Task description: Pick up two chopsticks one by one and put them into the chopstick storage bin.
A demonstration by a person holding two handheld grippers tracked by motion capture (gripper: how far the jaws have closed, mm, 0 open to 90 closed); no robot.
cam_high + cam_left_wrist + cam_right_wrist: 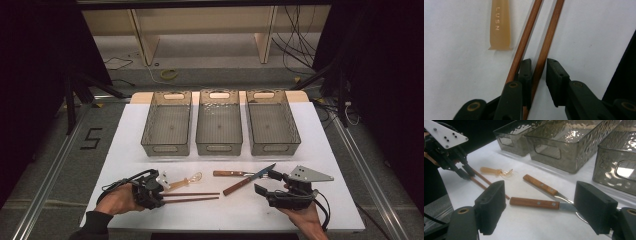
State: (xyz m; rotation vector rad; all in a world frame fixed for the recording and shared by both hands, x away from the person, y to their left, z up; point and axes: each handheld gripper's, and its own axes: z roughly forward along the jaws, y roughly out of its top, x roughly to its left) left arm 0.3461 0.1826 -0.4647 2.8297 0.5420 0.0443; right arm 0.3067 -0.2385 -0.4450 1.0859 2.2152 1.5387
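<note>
The left claw (pixel 539 75) sits low on the white worktop (pixel 115 150), its jaws nearly closed around one chopstick (pixel 546 42), though the far pad seems to stand slightly off the wood. The second chopstick (pixel 524 42) lies outside the near jaw, just beside it. Both sticks lie at the front left of the worktop, tips pointing toward the middle.

The right claw (pixel 539 210) hovers wide open and empty over two wooden-handled knives (pixel 536 203), which cross near their blades.

The likely trouble is that only one stick is caught, so a lift would probably leave its mate behind or drag it askew. The grip is also near the stick's end, so the long free part could swing or slip out.

A translucent amber spoon (pixel 499 25) lies close by, its handle embossed "LUSN". Three empty grey bins (pixel 218 122) stand at the back.
</note>
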